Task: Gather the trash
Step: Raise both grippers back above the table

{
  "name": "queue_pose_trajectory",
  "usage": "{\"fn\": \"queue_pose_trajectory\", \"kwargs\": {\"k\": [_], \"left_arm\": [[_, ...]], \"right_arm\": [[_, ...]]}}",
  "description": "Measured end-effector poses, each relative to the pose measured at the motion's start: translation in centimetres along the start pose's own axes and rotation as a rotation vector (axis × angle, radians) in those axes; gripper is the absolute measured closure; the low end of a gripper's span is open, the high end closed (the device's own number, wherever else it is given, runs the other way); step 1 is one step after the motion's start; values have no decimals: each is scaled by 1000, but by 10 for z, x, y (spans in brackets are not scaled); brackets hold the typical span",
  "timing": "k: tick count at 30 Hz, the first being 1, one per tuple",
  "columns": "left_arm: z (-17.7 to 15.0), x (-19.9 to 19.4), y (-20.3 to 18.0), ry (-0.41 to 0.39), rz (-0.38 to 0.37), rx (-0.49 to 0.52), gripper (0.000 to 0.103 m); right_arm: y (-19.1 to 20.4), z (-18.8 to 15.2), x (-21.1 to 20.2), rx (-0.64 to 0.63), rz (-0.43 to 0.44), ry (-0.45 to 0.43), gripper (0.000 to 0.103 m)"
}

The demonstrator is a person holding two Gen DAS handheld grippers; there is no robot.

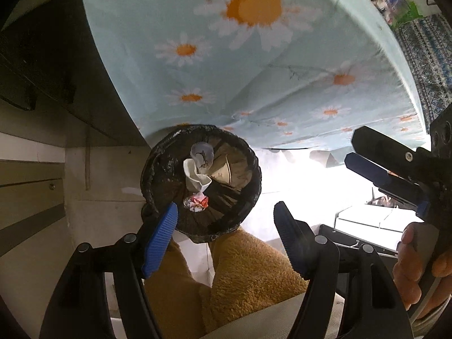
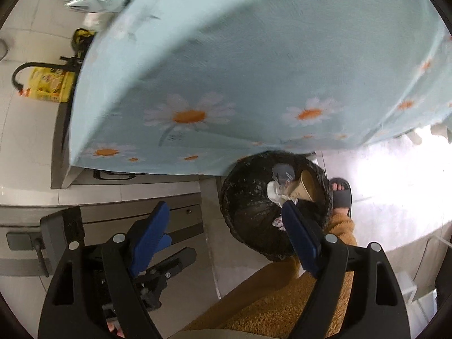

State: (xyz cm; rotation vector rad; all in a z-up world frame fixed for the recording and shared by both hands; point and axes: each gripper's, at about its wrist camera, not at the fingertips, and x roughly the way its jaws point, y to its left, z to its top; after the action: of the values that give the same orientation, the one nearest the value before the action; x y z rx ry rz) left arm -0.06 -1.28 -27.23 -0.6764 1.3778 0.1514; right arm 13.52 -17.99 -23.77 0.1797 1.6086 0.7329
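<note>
Black-lined bin (image 1: 158, 169) holds paper cup (image 1: 223, 171); crumpled wrappers (image 1: 196, 202) inside

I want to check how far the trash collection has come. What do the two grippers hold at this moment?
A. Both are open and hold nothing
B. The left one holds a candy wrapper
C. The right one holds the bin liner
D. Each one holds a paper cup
A: the left gripper and the right gripper both have spread, bare jaws above the bin, where the paper cup and the wrapper already lie.

Daisy-print light-blue tablecloth (image 1: 254, 56) spreading ahead above the jaws, mustard fleece trousers (image 1: 248, 268) below between them, grey slipper (image 2: 342, 195) beyond the right jaw, yellow packet (image 2: 49, 84) far left
</note>
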Motion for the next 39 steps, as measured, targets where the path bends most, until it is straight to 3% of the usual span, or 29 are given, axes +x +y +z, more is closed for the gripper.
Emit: {"fn": "queue_pose_trajectory", "kwargs": {"k": [9,19,26,36,38,39], "left_arm": [[8,-35,-15,-80,5,43,35],[25,-95,-52,-236,-19,124,35],[49,-122,-75,-303,-31,176,35],[94,-149,-110,-395,34,218,34],[100,-152,-112,-413,49,220,21],[105,-153,-116,-425,51,220,20]], "right_arm": [[15,3,-29,-52,18,-48,22],[37,6,-70,-134,33,-121,22],[42,26,-105,-157,63,-223,22],[37,66,-152,-200,70,-349,22],[34,72,-157,-206,73,-359,22],[32,76,-160,-209,82,-363,22]]}}
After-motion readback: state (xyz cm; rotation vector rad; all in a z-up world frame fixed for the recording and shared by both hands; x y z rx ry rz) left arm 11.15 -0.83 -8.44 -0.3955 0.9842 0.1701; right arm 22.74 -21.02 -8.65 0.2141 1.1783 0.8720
